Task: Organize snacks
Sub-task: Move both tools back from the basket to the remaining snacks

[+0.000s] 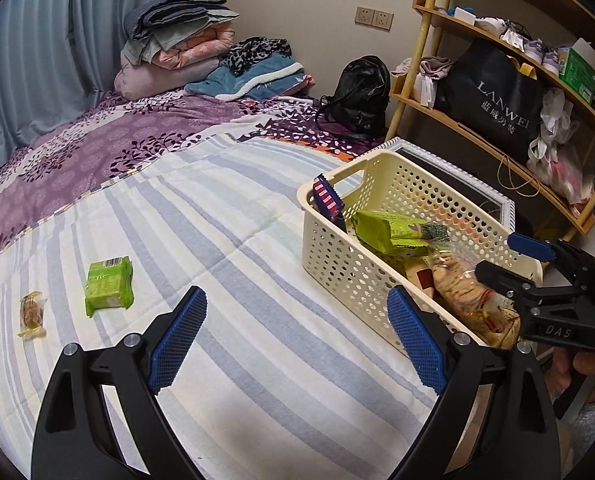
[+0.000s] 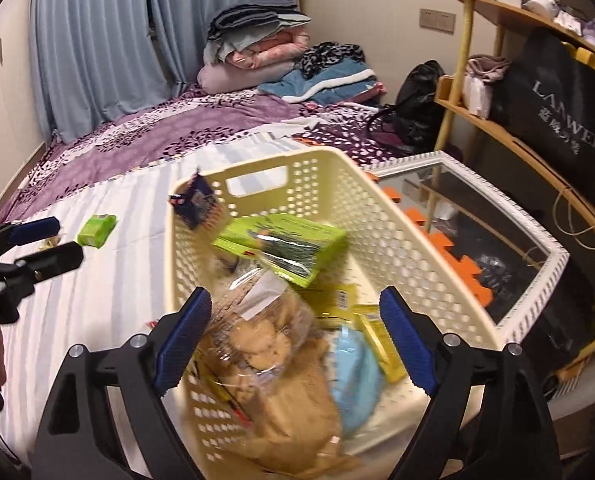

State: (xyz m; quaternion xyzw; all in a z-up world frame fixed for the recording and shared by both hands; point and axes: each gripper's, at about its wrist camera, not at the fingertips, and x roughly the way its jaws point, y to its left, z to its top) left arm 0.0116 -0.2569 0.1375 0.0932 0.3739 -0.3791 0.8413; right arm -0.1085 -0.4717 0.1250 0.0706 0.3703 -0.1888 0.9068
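A cream perforated basket [image 1: 337,264] stands on the striped sheet at the bed's right edge. It holds a green box [image 2: 281,244], a purple-blue pack [image 2: 195,200], a clear bag of biscuits [image 2: 257,340], yellow packets [image 2: 373,320] and a light blue item [image 2: 353,376]. My right gripper [image 2: 297,336] hovers open over the basket [image 2: 265,160]; the biscuit bag lies below it, free of the pads. My left gripper [image 1: 297,328] is open over bare sheet. To its left lie a green snack pack [image 1: 108,286] and a small wrapped snack [image 1: 31,314].
A white-framed mirror [image 2: 537,272] lies just right of the basket, below a wooden shelf [image 1: 497,148] with a black bag. A black backpack [image 1: 361,92] and folded blankets [image 1: 177,48] sit at the far end of the bed. A hand [image 1: 589,364] holds the right gripper.
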